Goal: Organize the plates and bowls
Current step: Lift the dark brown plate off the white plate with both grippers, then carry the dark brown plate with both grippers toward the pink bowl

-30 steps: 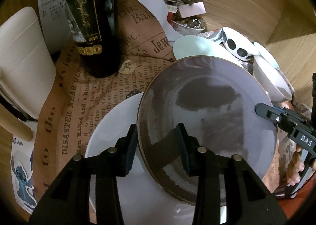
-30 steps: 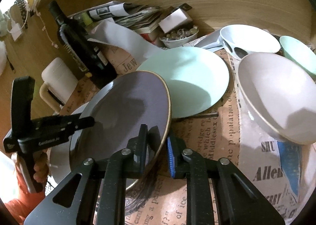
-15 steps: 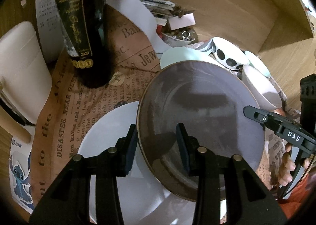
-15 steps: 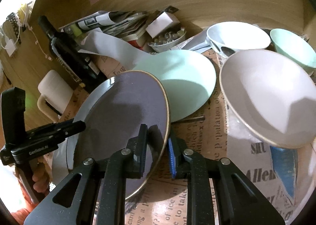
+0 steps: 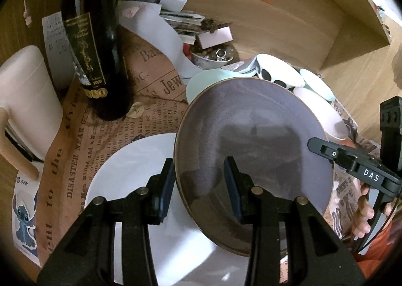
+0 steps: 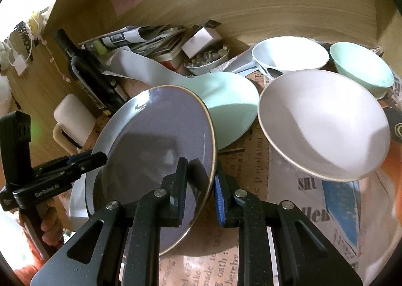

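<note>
A purple plate with a gold rim (image 5: 251,115) (image 6: 155,120) hangs tilted between both grippers, above a white plate (image 5: 130,165) on the newspaper. My left gripper (image 5: 199,185) is shut on its near left rim, one finger under the edge and one on the face. My right gripper (image 6: 199,189) is shut on the opposite rim. Each gripper shows in the other's view, the right one (image 5: 311,141) and the left one (image 6: 100,157), each with a hand on its handle.
A mint plate (image 6: 228,100) lies just behind the purple one. To the right are a cream bowl (image 6: 321,122), a white bowl (image 6: 289,54) and a mint bowl (image 6: 361,67). A wine bottle (image 5: 95,42), a white mug (image 5: 25,100) and stacked papers crowd the back left.
Both grippers have risen a little and drawn back with the purple plate in them. The bottle and bowls now sit farther off in both views. Neither grip has changed.
</note>
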Tool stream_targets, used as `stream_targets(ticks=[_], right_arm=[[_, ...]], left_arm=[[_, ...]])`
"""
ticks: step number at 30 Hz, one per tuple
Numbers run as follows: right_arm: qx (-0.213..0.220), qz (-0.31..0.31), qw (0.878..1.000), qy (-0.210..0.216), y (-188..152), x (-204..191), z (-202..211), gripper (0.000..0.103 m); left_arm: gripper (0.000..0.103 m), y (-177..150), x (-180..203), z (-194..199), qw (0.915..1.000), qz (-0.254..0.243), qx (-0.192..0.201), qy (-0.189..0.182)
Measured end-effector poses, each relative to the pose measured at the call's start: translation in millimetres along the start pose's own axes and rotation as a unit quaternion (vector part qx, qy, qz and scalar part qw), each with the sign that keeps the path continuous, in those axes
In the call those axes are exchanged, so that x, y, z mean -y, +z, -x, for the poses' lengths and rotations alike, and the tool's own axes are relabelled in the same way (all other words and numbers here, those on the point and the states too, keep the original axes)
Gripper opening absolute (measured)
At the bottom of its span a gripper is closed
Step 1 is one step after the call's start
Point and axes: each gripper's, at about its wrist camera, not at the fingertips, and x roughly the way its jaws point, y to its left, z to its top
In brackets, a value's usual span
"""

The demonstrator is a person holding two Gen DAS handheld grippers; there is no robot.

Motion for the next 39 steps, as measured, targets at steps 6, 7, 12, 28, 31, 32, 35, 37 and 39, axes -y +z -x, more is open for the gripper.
stream_targets(ticks=[6,7,12,28,31,32,35,37,39], right_arm=[[0.008,0.001,1.000,-0.002,-6,5,14,0.019],[0.009,0.001,1.000,-0.003,-7,6,16,0.019],[0.015,-0.001,1.000,-0.007,-13,13,29,0.019],[0.030,-0.007,0.999,-0.018,-34,30,64,0.019],[0.028,-0.008,0.999,-0.021,-39,34,68,0.019],[0.027,-0.009,0.999,-0.022,-41,36,69,0.019],[0.023,-0.011,0.999,-0.024,-45,42,71,0.019],[0.021,-0.011,0.999,-0.025,-48,44,73,0.019],[0.020,-0.009,0.999,-0.029,-49,46,74,0.020]], left_arm=[[0.039,-4,12,6,1.0000,-0.005,0.008,-0.002],[0.039,-5,15,6,0.9999,-0.006,0.008,-0.003],[0.039,-10,27,10,0.9998,-0.011,0.013,-0.006],[0.039,-28,64,21,0.9991,-0.026,0.024,-0.021],[0.039,-33,70,20,0.9991,-0.027,0.021,-0.024],[0.039,-35,72,20,0.9991,-0.026,0.020,-0.025],[0.039,-40,77,18,0.9992,-0.025,0.016,-0.027],[0.039,-44,81,16,0.9992,-0.026,0.013,-0.028],[0.039,-48,83,15,0.9992,-0.026,0.010,-0.028]])
